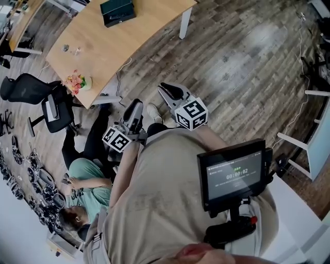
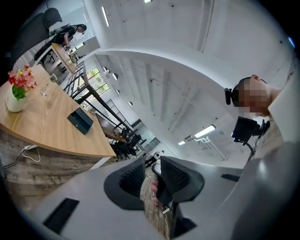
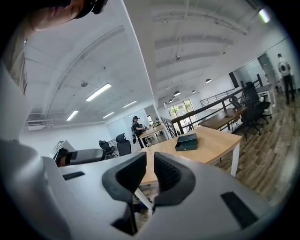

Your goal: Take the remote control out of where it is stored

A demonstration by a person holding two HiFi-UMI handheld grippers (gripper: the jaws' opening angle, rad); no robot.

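Jaws together, empty, right gripper [image 3: 150,163], seemingly left gripper [image 2: 151,168] too

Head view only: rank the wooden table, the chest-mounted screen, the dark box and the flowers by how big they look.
1. Wooden table, even though the frame edge cuts it off.
2. Screen, which looks bigger because it is close to the camera.
3. Dark box.
4. Flowers.

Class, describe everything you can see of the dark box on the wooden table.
The dark box is a low, rectangular case, dark green to black, with a flat lid that looks shut. It lies flat on the light wooden table, towards one end, standing alone. Nothing touches it but the tabletop.
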